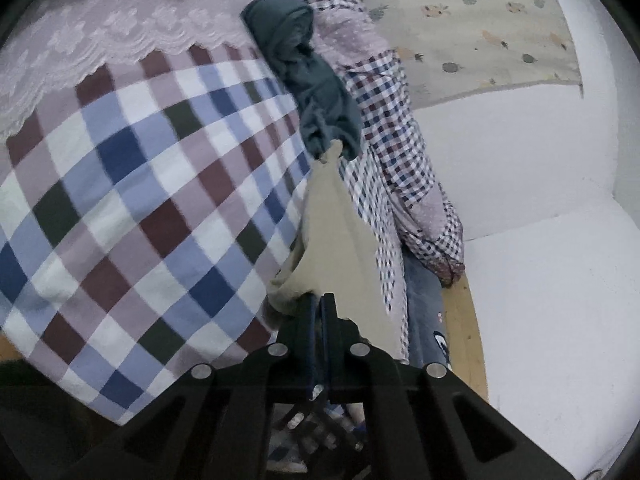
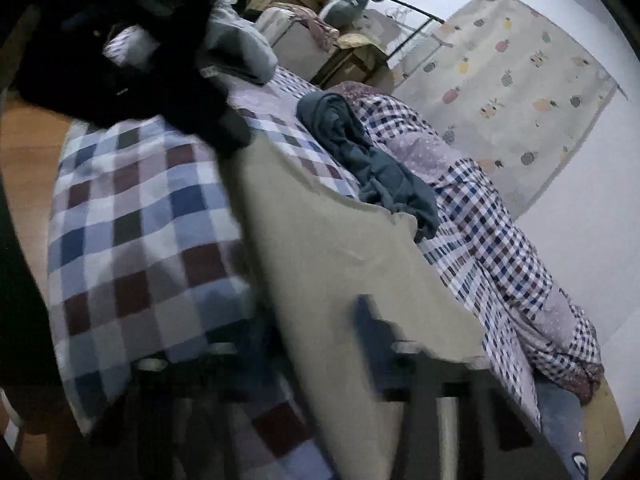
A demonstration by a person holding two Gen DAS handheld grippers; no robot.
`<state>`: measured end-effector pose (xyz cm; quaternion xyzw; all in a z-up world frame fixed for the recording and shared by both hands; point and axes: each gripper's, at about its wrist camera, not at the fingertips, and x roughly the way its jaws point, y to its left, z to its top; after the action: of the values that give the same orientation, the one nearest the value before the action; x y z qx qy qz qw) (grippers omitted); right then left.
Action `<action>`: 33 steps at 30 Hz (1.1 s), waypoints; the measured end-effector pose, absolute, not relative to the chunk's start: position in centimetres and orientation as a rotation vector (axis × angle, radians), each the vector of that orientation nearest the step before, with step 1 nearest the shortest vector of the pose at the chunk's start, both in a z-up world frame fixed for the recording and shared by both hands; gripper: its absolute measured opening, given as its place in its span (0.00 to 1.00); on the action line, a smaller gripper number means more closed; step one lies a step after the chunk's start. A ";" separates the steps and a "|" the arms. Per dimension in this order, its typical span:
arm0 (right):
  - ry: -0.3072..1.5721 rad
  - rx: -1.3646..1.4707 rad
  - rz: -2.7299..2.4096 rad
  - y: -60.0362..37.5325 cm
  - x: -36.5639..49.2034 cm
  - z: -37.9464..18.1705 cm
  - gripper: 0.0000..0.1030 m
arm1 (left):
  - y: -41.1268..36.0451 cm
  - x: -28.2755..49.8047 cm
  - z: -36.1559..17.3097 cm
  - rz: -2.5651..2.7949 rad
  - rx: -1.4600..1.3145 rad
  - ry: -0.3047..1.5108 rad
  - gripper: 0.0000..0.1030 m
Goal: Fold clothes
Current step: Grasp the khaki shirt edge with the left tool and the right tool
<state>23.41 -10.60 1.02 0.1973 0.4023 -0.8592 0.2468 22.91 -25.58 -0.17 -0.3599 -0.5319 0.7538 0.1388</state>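
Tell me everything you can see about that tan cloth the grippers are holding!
The tan cloth is plain beige, soft-looking thin fabric with no pattern. It is lifted off the checked bedspread and stretched between the two grippers: the left gripper pinches one bunched edge, and the blurred right gripper seems to hold another. Its far end reaches the crumpled dark teal garment. In the right wrist view it spreads as a wide, mostly smooth sheet.

Matt beige cloth (image 1: pixel 340 232) is seen over a checked woven bedspread (image 1: pixel 140 200); lace trim (image 1: pixel 100 40), glossy wood floor (image 1: pixel 466 328).
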 end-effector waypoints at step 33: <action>1.057 0.466 -2.396 -10.7 23.6 3.6 0.08 | -20.7 17.0 -0.7 2.105 -1.040 -1.521 0.11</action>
<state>23.62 -10.67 3.59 0.1702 0.3859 -0.8748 0.2383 16.99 -20.68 -0.67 -0.3662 -0.5358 0.7413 0.1713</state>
